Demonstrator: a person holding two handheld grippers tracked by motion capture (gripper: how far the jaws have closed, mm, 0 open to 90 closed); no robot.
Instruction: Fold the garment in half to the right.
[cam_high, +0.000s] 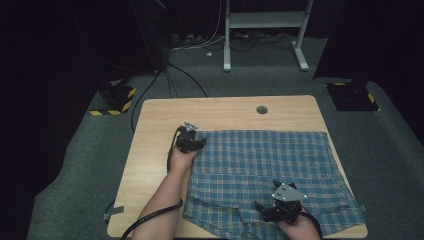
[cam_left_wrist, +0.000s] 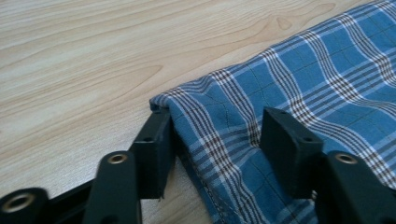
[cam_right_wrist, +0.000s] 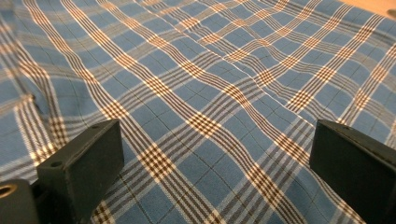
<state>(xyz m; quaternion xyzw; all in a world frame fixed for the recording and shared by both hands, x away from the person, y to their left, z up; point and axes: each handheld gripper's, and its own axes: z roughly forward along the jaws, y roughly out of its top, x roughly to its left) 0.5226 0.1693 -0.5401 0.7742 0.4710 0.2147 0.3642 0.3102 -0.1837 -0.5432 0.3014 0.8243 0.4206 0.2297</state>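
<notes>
Blue plaid cotton cloth (cam_high: 265, 170), checked with white and brown lines, is lying spread across the right and near part of the pale wooden table (cam_high: 160, 125), its near edge rumpled and folded over on itself and hanging slightly past the table's front. Its far left corner is sitting between the jaws of the left gripper (cam_high: 192, 142), which a hand (cam_high: 181, 159) is holding at the cloth's left edge. In the left gripper view that corner (cam_left_wrist: 187, 100) is rising in a small hump between the two black jaws; the left jaw is touching the hemmed edge from the table side, while the right jaw is resting on top of the fabric, with a band of cloth showing between them. The jaws are standing partly apart around the corner and are not yet pinching it flat.

The right gripper (cam_high: 270, 210) is hovering low over the near part of the cloth, close to the front edge of the table, with the grey three-cornered plate (cam_high: 287, 192) on top of it. In the right gripper view its jaws are standing wide apart, with plaid fabric (cam_right_wrist: 205, 116) lying flat and rippled between and beyond them; neither jaw is pressing on a fold.

A round dark hole (cam_high: 262, 109) is showing in the bare tabletop beyond the cloth.
</notes>
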